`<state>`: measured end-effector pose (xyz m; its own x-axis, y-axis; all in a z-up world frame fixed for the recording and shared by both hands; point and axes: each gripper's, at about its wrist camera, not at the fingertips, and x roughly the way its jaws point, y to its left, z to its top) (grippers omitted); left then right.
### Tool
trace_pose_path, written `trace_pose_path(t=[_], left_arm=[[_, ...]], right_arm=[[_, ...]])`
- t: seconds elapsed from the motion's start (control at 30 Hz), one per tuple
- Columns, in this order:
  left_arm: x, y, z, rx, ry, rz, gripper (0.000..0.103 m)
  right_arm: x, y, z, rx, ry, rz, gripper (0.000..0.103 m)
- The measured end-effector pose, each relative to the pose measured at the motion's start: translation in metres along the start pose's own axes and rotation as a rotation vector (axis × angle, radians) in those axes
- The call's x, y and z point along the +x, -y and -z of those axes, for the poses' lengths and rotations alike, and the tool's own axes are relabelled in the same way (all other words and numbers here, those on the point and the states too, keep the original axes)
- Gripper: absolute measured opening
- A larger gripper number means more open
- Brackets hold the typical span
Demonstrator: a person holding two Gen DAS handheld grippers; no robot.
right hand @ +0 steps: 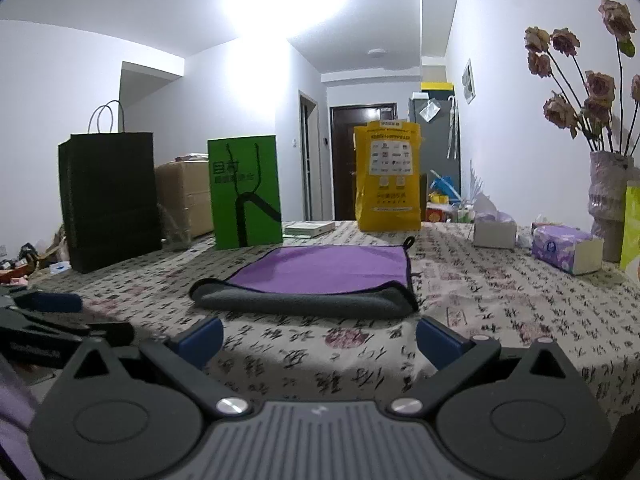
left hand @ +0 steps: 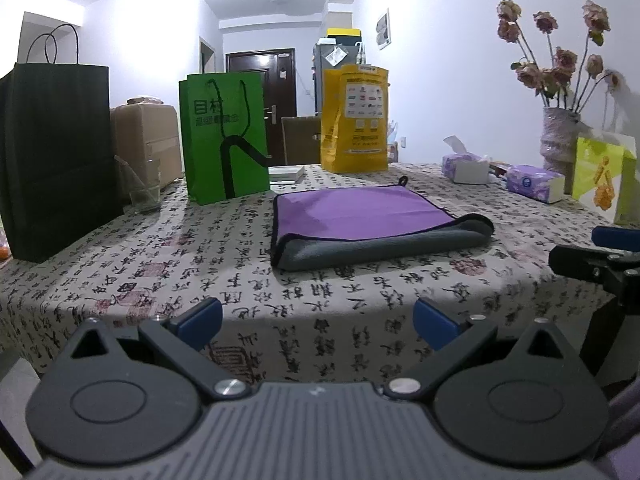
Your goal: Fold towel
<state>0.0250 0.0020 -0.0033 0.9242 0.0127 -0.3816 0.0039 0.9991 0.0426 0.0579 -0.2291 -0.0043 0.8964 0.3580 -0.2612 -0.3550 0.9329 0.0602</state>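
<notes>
Towel (left hand: 372, 222) lies folded over on the table (left hand: 160, 280), purple face up, grey fold nearest; left gripper (left hand: 318, 324) and right gripper (right hand: 320, 338) spread, empty, clear; further folds may remain.

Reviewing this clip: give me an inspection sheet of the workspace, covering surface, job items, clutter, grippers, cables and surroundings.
Surface: table under a calligraphy-print cloth, flat.
Job's things: towel, purple top, grey underside, lying folded over with the rolled fold toward the cameras; hanging loop at its far corner.
Clutter: black bag, green bag, yellow bag, glass, two tissue packs, vase of flowers, all behind or beside the towel, apart from it.
Grippers: left gripper and right gripper both open, empty, short of the towel.
Cables: nothing seen.
Surroundings: cardboard box, dark door, white walls.
</notes>
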Motion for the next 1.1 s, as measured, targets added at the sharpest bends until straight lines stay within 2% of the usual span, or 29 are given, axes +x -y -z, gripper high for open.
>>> trace_pose_path(t=[0.1,0.23,0.33,0.4,0.53,0.6,0.7,0.83,0.87,0.93,1.0,1.03,1.07,1.1], left_arm=[[0.011,-0.004,-0.004,-0.010,-0.010,-0.001,0.103],[0.029,-0.007,-0.012,-0.012,0.002,0.003,0.102],[0.051,-0.010,-0.017,-0.021,-0.030,0.005,0.093],[0.068,-0.014,-0.021,-0.038,-0.052,0.003,0.086],[0.099,-0.020,-0.031,-0.043,-0.090,0.007,0.076],[0.116,-0.023,-0.036,-0.024,-0.107,0.005,0.069],[0.141,-0.030,-0.045,-0.023,-0.121,0.005,0.067],[0.169,-0.039,-0.053,-0.040,-0.132,-0.002,0.066],[0.176,-0.041,-0.053,-0.050,-0.149,0.008,0.061],[0.187,-0.045,-0.053,-0.076,-0.189,0.042,0.045],[0.192,-0.048,-0.052,-0.081,-0.216,0.078,0.024],[0.191,-0.048,-0.053,-0.078,-0.214,0.084,0.018],[0.191,-0.048,-0.054,-0.067,-0.215,0.092,0.008],[0.190,-0.048,-0.055,-0.060,-0.210,0.103,0.007]], right_arm=[[0.012,0.004,0.000,-0.035,0.028,0.017,0.100],[0.029,0.012,-0.003,-0.059,0.013,0.014,0.095],[0.047,0.021,-0.006,-0.056,-0.025,0.004,0.088],[0.060,0.028,-0.008,-0.050,-0.061,-0.014,0.078],[0.085,0.038,-0.010,-0.065,-0.097,-0.017,0.075],[0.098,0.044,-0.014,-0.066,-0.104,-0.017,0.068],[0.119,0.054,-0.019,-0.073,-0.113,-0.011,0.061],[0.148,0.068,-0.028,-0.083,-0.129,0.007,0.059],[0.155,0.072,-0.030,-0.083,-0.139,0.007,0.058],[0.171,0.079,-0.032,-0.076,-0.180,-0.003,0.052],[0.187,0.085,-0.032,-0.063,-0.232,-0.037,0.026],[0.192,0.087,-0.032,-0.061,-0.257,-0.055,0.020],[0.197,0.088,-0.032,-0.065,-0.278,-0.064,0.010],[0.199,0.088,-0.031,-0.068,-0.286,-0.066,0.007]])
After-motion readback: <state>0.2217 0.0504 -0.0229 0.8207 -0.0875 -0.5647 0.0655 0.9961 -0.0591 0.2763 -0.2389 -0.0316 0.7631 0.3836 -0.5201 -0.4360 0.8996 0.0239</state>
